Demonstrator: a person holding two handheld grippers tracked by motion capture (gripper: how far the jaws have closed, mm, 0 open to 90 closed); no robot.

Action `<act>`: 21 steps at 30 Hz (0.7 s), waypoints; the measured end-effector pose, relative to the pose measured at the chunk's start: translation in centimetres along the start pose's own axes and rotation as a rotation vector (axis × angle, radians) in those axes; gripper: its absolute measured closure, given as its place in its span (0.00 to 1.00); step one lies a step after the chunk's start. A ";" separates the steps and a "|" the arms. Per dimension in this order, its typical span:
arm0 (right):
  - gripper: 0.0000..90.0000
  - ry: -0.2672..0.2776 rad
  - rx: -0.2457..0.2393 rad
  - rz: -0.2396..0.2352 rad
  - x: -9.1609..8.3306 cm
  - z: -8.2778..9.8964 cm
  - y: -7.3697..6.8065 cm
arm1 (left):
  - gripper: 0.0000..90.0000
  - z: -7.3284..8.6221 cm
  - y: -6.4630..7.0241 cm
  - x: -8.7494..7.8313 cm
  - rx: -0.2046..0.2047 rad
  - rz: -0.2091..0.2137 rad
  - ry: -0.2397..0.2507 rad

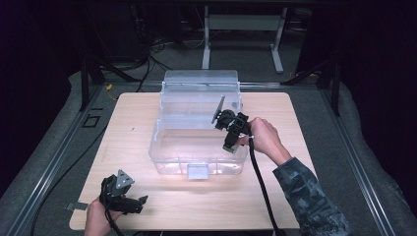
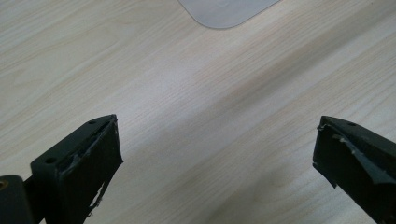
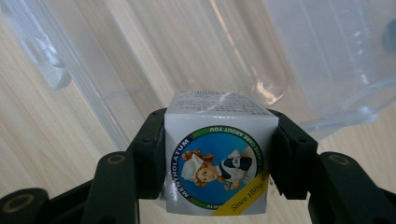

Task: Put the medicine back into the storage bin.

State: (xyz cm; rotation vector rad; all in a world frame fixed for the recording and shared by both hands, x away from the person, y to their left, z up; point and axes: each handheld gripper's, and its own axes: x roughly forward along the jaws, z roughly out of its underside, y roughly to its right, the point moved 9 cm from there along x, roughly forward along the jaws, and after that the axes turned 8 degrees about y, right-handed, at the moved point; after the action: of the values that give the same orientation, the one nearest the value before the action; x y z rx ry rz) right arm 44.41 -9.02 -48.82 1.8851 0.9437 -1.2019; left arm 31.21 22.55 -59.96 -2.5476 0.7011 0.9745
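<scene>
My right gripper [image 3: 217, 163] clamped on the box [image 3: 217, 158] over the bin [image 1: 196, 162]; left gripper [image 2: 217, 154] gaping above the table [image 2: 187, 116].

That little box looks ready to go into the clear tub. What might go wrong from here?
The right gripper pinches the small Mentholatum box only by its two side faces, so it might slip or twist loose. The gripper hangs close to the right wall of the clear plastic bin; it may knock the rim and shove the bin across the table. Released from high up, the box could tumble or bounce.
</scene>
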 end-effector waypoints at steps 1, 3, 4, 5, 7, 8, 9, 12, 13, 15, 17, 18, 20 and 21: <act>0.51 -0.010 0.007 -0.013 0.3 0.1 -0.1 | 0.01 0.0 0.0 0.0 0.001 -0.003 0.002; 0.51 -0.026 0.000 0.001 0.6 0.3 0.1 | 0.02 -0.2 -0.1 -0.1 -0.002 -0.009 0.015; 0.51 -0.011 0.004 0.020 0.9 0.2 0.2 | 0.02 -0.3 -0.2 -0.2 -0.008 -0.014 0.023; 0.51 -0.035 0.008 -0.012 1.0 0.4 0.0 | 0.02 -0.3 -0.2 -0.2 -0.010 -0.016 0.024; 0.51 -0.030 0.009 -0.005 1.4 0.5 0.0 | 0.02 -0.3 -0.3 -0.2 -0.008 -0.016 0.022; 0.51 -0.051 0.001 0.000 1.5 0.6 0.1 | 0.02 -0.2 -0.3 -0.2 -0.008 -0.014 0.019; 0.51 -0.053 0.002 -0.011 1.7 0.7 0.0 | 0.02 -0.2 -0.3 -0.1 -0.005 -0.013 0.016; 0.51 -0.066 0.004 -0.034 2.1 0.9 -0.3 | 0.02 -0.2 -0.2 -0.1 0.000 -0.012 0.016; 0.51 -0.032 0.008 -0.032 2.5 0.7 -0.4 | 0.02 -0.2 -0.2 -0.1 -0.002 -0.011 0.016; 0.51 -0.040 0.003 -0.028 2.6 0.8 -0.5 | 0.02 -0.2 -0.2 -0.1 -0.001 -0.015 0.014; 0.51 -0.042 0.002 -0.039 2.8 0.9 -0.6 | 0.02 -0.1 -0.3 -0.1 -0.011 -0.025 0.007; 0.51 -0.058 0.001 -0.045 2.8 1.0 -0.6 | 0.02 0.0 -0.5 -0.1 -0.009 -0.027 0.004; 0.51 -0.055 0.002 -0.042 3.2 1.1 -0.6 | 0.02 0.0 -0.5 -0.1 -0.011 -0.029 0.007; 0.51 -0.073 0.001 -0.047 3.1 1.2 -0.6 | 0.02 0.0 -0.5 -0.1 -0.011 -0.028 0.008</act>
State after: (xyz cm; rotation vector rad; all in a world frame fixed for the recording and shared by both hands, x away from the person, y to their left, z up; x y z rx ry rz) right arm 44.31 -9.06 -52.21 1.8156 0.9529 -1.2905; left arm 31.42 23.00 -59.78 -2.5654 0.6619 0.9623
